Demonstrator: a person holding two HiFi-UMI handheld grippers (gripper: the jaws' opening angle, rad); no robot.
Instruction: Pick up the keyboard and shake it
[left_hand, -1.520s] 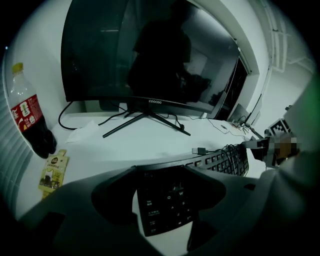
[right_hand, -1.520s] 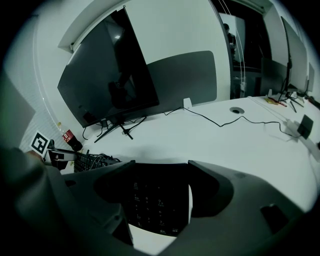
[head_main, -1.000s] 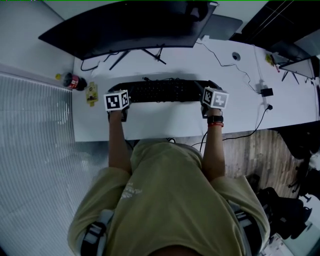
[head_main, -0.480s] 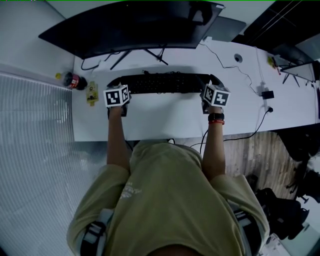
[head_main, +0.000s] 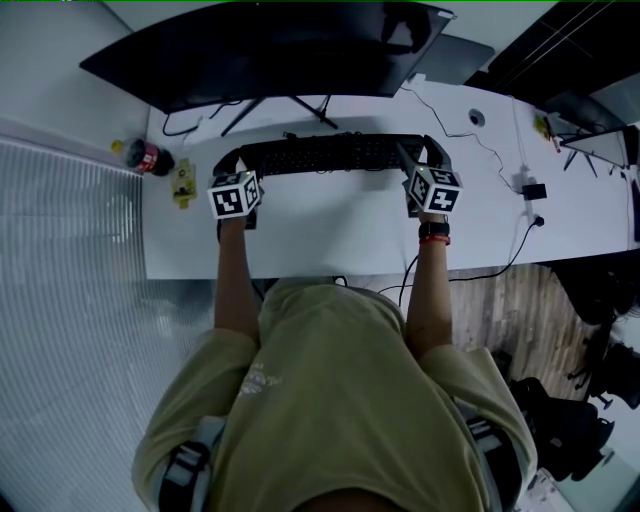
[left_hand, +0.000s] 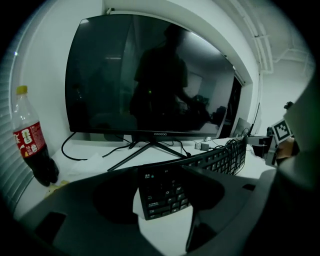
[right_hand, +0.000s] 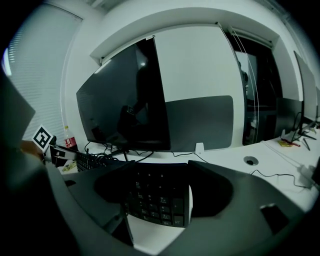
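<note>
Both forearms extended forward, roughly parallel. My left gripper (head_main: 231, 168) and right gripper (head_main: 424, 158) point slightly downward, jaws of each clamped on one end of the keyboard (head_main: 320, 155).

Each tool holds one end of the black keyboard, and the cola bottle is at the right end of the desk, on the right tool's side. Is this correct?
No. The cola bottle is at the left end of the desk, on the side of the left tool; the head view shows it. The rest is right.
</note>
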